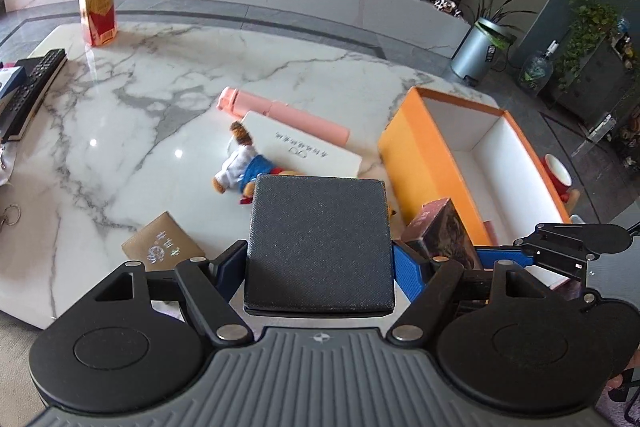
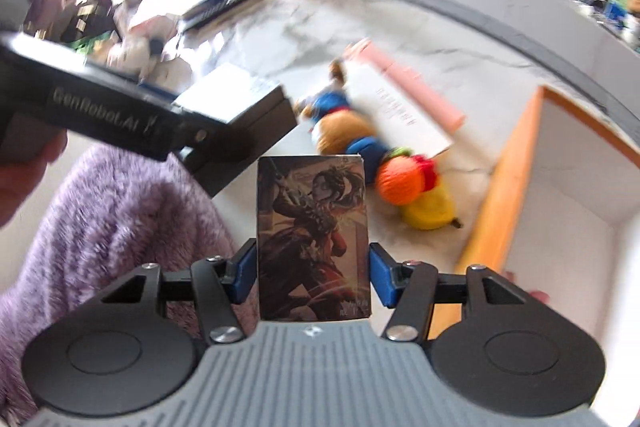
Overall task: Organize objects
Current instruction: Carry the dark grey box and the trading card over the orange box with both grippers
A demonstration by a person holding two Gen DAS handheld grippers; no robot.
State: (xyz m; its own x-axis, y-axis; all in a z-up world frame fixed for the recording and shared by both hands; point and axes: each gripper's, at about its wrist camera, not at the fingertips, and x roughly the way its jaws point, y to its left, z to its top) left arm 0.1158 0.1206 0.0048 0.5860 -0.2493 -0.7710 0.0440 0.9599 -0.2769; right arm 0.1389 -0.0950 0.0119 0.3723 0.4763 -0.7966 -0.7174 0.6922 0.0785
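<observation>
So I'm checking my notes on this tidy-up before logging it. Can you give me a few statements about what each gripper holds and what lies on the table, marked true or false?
1. The left gripper is clamped on a black textured box. True.
2. The right gripper is empty. False: it holds an illustrated card box between its blue pads.
3. The orange box is packed full. False: its white inside shows bare.
4. A pink cylinder lies on the marble table behind a white box with writing. True.
5. The drink bottle lies on its side. False: it stands upright.
</observation>
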